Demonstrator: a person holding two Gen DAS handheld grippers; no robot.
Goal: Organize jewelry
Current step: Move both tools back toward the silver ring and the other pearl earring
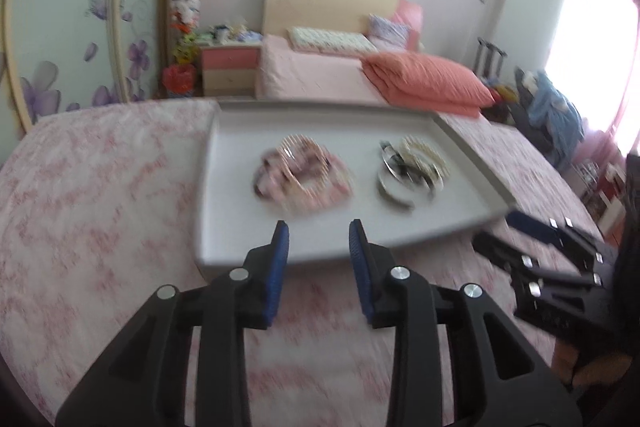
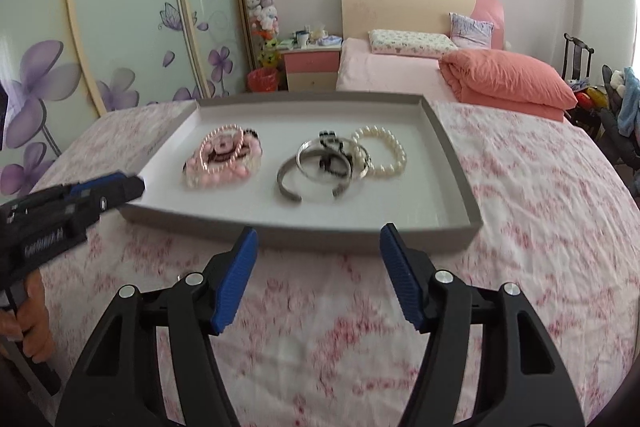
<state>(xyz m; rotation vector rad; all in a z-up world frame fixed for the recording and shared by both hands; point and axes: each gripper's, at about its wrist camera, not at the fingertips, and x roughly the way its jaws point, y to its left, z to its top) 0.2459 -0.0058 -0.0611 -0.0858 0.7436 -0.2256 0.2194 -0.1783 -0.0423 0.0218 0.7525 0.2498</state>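
Note:
A grey shallow tray (image 2: 456, 163) lies on the pink flowered cloth. In it sit a pile of pink bead bracelets (image 2: 224, 157) on the left, silver bangles (image 2: 316, 163) in the middle and a white pearl bracelet (image 2: 382, 151) on the right. My right gripper (image 2: 318, 239) is open and empty just before the tray's near rim. My left gripper (image 1: 318, 233) is open and empty over the tray's near edge (image 1: 248, 251); the pink pile (image 1: 304, 175) and the bangles (image 1: 412, 167) look blurred there. The left gripper also shows in the right wrist view (image 2: 120, 187) at the tray's left corner.
The cloth-covered table (image 2: 540, 227) stretches around the tray. Behind it stand a bed with an orange quilt (image 2: 508, 79), a pink nightstand (image 2: 312, 69), a red bin (image 2: 262, 79) and a flowered wardrobe (image 2: 120, 27). The right gripper shows at the right of the left wrist view (image 1: 540, 247).

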